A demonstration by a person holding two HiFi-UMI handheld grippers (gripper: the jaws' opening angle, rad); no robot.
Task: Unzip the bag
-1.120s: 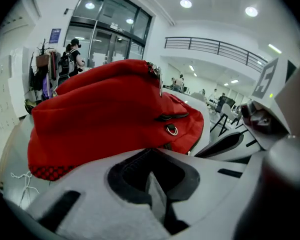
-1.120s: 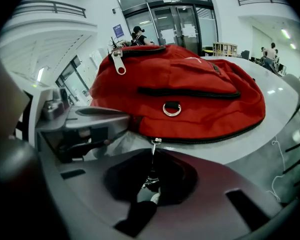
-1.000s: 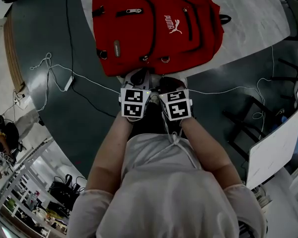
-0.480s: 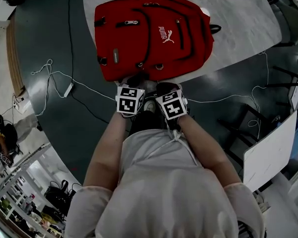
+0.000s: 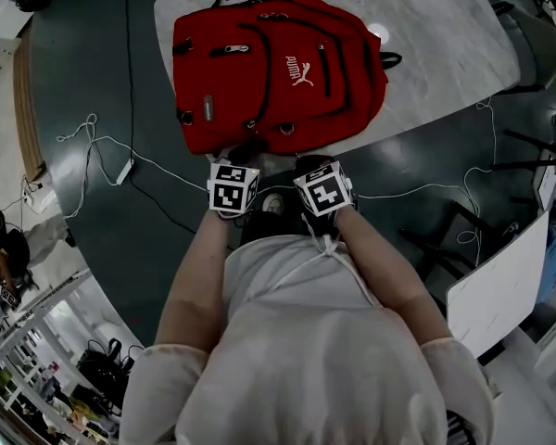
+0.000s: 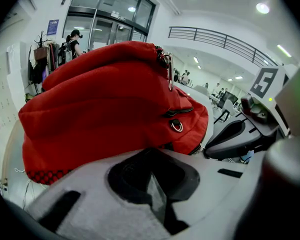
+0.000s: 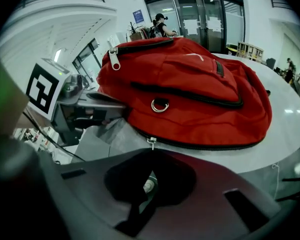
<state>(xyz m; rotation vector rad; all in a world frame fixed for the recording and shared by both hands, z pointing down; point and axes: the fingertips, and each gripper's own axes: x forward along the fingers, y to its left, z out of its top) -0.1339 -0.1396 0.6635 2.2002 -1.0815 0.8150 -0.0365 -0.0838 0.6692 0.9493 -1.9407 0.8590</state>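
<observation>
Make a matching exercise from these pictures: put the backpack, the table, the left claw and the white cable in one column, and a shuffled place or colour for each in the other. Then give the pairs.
Things:
1. backpack
2. table
3. left claw
4. white cable

Place or colour:
A. pale, mottled top
B. trails over the dark floor
C. red
D. at the backpack's near edge

Pairs: 1-C, 2-A, 3-D, 4-B
</observation>
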